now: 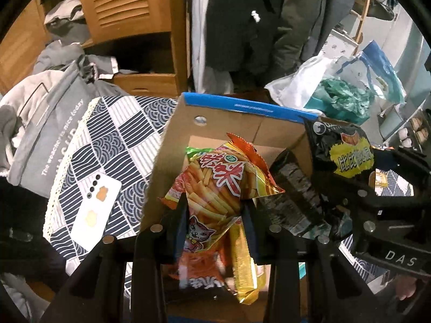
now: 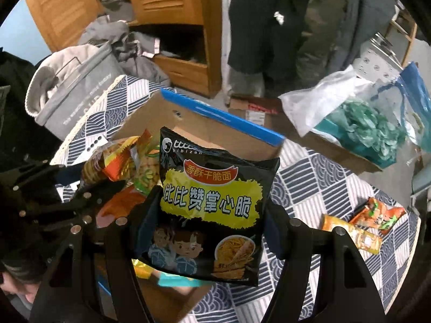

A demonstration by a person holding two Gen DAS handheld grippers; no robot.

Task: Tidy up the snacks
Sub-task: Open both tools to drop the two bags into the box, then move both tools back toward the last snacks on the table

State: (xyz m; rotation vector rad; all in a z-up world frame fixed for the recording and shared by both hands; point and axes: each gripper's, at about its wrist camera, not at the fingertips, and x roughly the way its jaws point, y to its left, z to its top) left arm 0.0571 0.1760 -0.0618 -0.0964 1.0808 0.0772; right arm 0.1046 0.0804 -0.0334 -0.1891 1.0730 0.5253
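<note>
My left gripper [image 1: 215, 210] is shut on an orange snack bag with a cat and fries printed on it [image 1: 215, 188], held over the open cardboard box with a blue rim [image 1: 242, 109]. To its right the black noodle-snack packet [image 1: 347, 150] hangs in the other gripper. In the right wrist view, my right gripper [image 2: 210, 210] is shut on that black packet with a yellow label [image 2: 212, 204], above the same box [image 2: 221, 114]. The orange bag [image 2: 118, 161] and the left gripper's black frame show at the left. More packets lie inside the box, partly hidden.
A white phone [image 1: 97, 204] lies on the blue-and-white patterned cloth [image 1: 113, 134] left of the box. Two snack packets [image 2: 361, 223] rest on the cloth at right. A grey fabric bin [image 2: 70, 99], wooden cabinets, plastic bags [image 2: 358, 113] and a standing person surround the table.
</note>
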